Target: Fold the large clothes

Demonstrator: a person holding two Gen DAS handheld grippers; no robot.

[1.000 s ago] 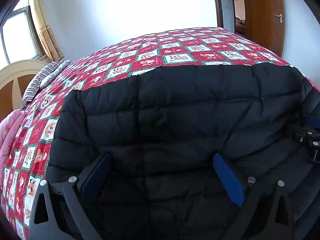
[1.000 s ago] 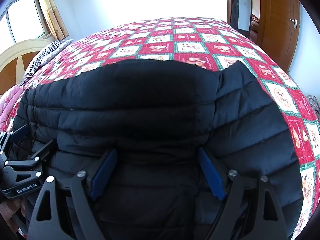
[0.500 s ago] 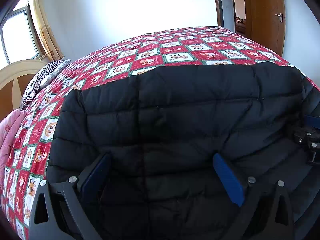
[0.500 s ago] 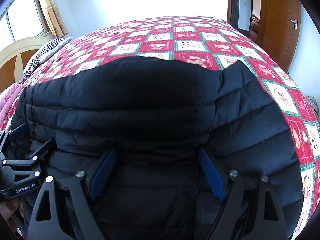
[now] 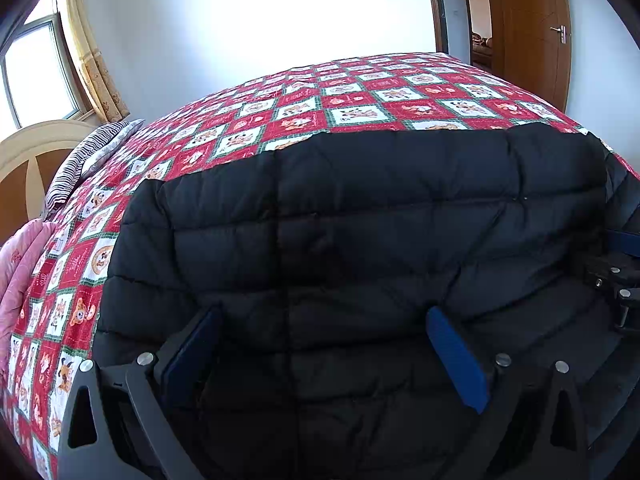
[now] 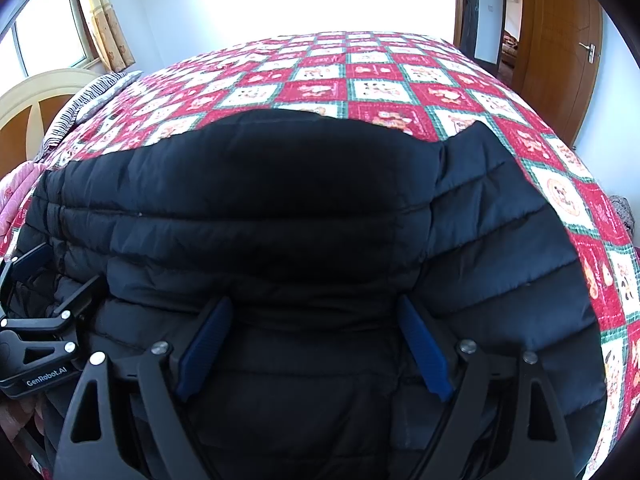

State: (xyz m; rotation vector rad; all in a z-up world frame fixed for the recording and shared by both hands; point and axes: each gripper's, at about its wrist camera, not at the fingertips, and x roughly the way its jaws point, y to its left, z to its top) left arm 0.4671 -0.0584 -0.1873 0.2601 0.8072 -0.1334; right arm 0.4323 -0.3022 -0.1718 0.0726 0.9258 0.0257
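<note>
A black quilted puffer jacket (image 5: 360, 220) lies spread on the bed and fills the lower part of both views (image 6: 280, 208). My left gripper (image 5: 322, 316) is open, its blue pads wide apart low over the jacket's near part, pinching no fabric. My right gripper (image 6: 314, 304) is open in the same way over the jacket's right half, where a sleeve or side panel (image 6: 500, 216) lies next to the body. Each gripper shows in the other's view: the right one (image 5: 616, 280) at the right edge, the left one (image 6: 36, 332) at the lower left.
The bed carries a red, white and green patchwork quilt (image 5: 360, 100) that reaches beyond the jacket. A striped pillow (image 5: 88, 156), a pink blanket (image 5: 20, 264) and a curved wooden headboard (image 5: 28, 152) are on the left. A wooden door (image 6: 560, 48) stands at the far right.
</note>
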